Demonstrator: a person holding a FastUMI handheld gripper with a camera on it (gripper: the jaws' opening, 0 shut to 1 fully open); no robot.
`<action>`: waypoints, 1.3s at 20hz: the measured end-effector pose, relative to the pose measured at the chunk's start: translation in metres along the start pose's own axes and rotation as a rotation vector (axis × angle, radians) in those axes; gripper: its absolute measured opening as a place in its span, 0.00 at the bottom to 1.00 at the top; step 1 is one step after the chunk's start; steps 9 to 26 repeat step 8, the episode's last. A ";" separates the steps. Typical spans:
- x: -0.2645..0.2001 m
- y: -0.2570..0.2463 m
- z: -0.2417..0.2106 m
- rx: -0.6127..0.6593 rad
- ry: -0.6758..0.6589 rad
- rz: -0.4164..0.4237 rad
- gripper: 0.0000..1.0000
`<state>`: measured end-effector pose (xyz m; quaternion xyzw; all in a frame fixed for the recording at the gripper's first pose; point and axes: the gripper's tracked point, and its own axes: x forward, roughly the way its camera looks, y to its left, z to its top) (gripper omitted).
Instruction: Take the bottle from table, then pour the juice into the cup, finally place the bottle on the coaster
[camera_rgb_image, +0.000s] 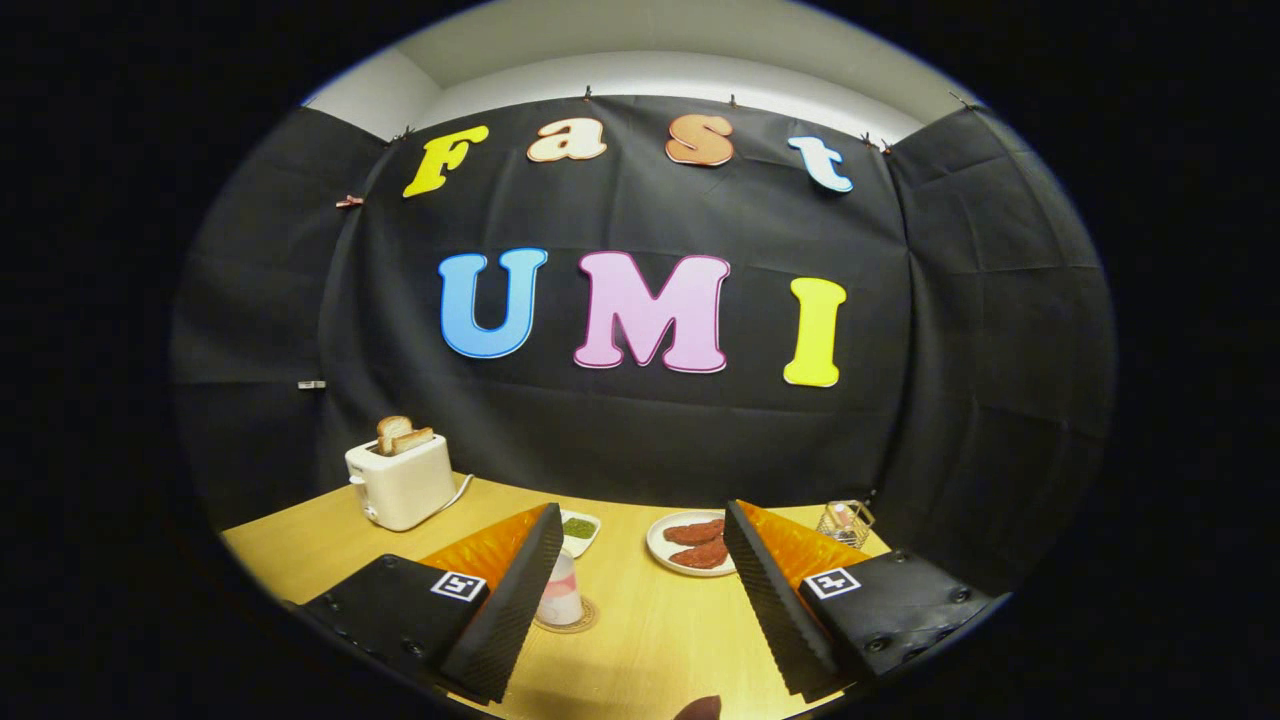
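1. Jaws: the gripper (641, 508) is held above the near edge of the worktop (650, 640). Its jaws are spread wide, with nothing between them. This spread would suit either closing in on a container or having just let one go.
2. Task item: a pale, translucent container (562, 592) with a pinkish upper part stands upright on the round coaster (572, 626), toward the near left of the worktop. The left finger (515, 600) covers one side of it, so bottle and cup cannot be told apart.
3. Judgement: if it is the bottle, it already stands where the task wants it. If it is the cup, the coaster is occupied.
4. A dark rounded object (697, 708) shows at the near edge. Too little of it is visible to identify.
5. Bystanding items sit along the far edge, clear of the working lane. They are a toaster (400, 485) with bread at the far left corner, a small dish (579, 528), a plate (668, 548) of reddish pieces, and a wire basket (845, 520) at the far right corner.
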<state>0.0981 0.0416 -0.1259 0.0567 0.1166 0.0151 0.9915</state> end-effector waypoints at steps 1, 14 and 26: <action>-0.005 -0.004 0.004 -0.019 -0.004 -0.011 0.99; -0.040 -0.025 0.033 -0.106 -0.029 -0.029 0.97; -0.040 -0.025 0.033 -0.106 -0.029 -0.029 0.97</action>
